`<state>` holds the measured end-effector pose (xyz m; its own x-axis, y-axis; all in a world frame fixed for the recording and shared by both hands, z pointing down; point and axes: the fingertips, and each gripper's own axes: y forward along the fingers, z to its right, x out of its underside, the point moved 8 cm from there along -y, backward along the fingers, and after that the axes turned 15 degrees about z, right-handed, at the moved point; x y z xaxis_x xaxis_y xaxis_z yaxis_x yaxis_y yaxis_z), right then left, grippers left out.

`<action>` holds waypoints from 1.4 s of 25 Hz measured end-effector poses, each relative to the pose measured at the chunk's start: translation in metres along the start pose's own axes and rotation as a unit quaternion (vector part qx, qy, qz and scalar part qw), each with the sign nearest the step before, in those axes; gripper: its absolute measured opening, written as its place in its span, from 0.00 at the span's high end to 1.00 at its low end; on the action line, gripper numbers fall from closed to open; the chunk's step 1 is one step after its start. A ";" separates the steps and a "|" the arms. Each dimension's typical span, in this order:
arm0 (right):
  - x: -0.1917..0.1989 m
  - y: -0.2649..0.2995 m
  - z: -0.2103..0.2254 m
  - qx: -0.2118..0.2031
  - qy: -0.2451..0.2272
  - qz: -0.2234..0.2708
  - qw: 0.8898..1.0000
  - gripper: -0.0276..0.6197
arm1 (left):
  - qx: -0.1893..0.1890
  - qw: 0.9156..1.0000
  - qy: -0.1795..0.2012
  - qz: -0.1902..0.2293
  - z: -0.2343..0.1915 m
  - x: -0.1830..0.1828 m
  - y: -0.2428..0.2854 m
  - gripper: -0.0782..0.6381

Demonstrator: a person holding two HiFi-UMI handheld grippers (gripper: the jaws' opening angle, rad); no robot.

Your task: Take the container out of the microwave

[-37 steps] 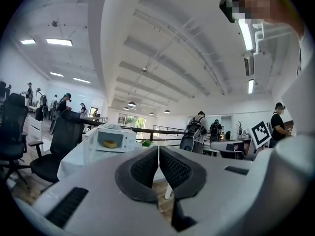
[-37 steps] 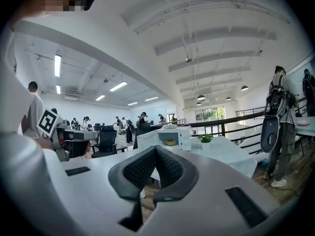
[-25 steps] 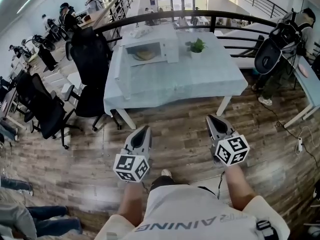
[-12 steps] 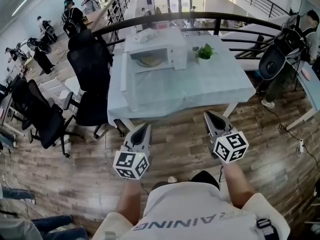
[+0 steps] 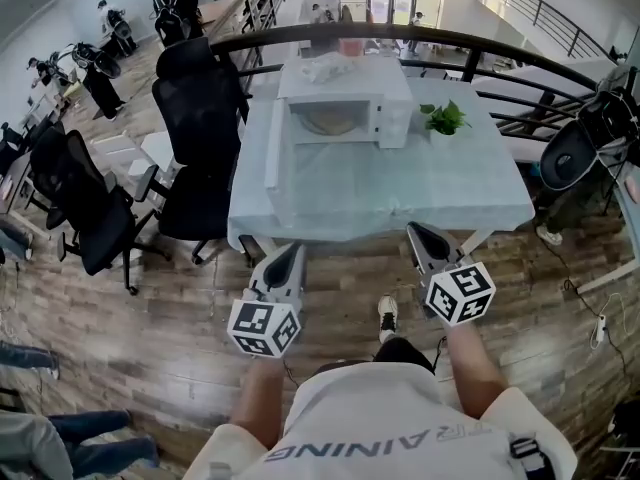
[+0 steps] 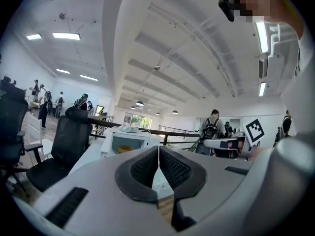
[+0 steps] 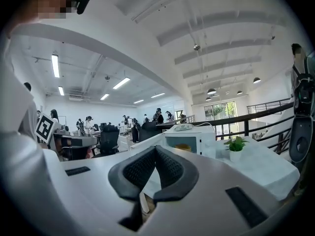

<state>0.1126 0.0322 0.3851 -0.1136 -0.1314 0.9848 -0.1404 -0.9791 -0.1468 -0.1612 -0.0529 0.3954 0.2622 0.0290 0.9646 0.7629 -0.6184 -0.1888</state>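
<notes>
A white microwave (image 5: pixel 345 103) stands at the far side of the table (image 5: pixel 400 193) with its door (image 5: pixel 272 148) swung open to the left. Inside it lies a tan container (image 5: pixel 330 121), also visible in the left gripper view as the container (image 6: pixel 124 149) and in the right gripper view as the container (image 7: pixel 183 147). My left gripper (image 5: pixel 291 255) and right gripper (image 5: pixel 416 233) are both shut and hold nothing. They point level at the table from just short of its near edge, well away from the microwave.
A small potted plant (image 5: pixel 443 118) sits right of the microwave. Black office chairs (image 5: pixel 200 128) stand left of the table, a dark railing (image 5: pixel 400 36) runs behind it. A bag (image 5: pixel 570 158) rests at the right. People work at desks far left.
I have walked toward the table: it and the microwave have come closer and larger in the head view. Both grippers stayed shut and kept their pose.
</notes>
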 end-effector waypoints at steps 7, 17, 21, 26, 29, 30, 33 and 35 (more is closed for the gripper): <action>0.014 0.067 0.046 -0.032 0.010 -0.006 0.999 0.92 | -0.034 0.999 0.004 -0.003 -0.023 0.014 0.052 0.84; 0.037 0.178 0.143 -0.081 0.013 -0.037 0.996 0.92 | -0.086 0.996 0.020 -0.013 -0.045 0.037 0.161 0.84; 0.049 0.217 0.181 -0.106 0.014 -0.057 0.993 0.92 | -0.113 0.993 0.020 -0.013 -0.051 0.046 0.202 0.84; 0.069 0.260 0.212 -0.147 0.008 -0.090 0.985 0.92 | -0.146 0.989 0.023 -0.015 -0.054 0.055 0.239 0.84; 0.083 0.284 0.219 -0.170 -0.015 -0.119 0.978 0.92 | -0.159 0.987 0.023 -0.014 -0.055 0.059 0.251 0.84; 0.088 0.291 0.220 -0.176 -0.027 -0.129 0.975 0.92 | -0.163 0.986 0.022 -0.015 -0.056 0.061 0.253 0.84; 0.105 0.311 0.216 -0.194 -0.063 -0.159 0.966 0.92 | -0.173 0.985 0.018 -0.020 -0.059 0.069 0.255 0.84; 0.116 0.325 0.213 -0.205 -0.090 -0.175 0.959 0.90 | -0.176 0.984 0.014 -0.020 -0.064 0.074 0.257 0.84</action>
<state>0.2635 -0.3344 0.4712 0.1781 0.1339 0.9748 -0.5171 -0.8301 0.2086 0.0160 -0.2597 0.4296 0.2154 0.0402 0.9757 0.5186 -0.8513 -0.0794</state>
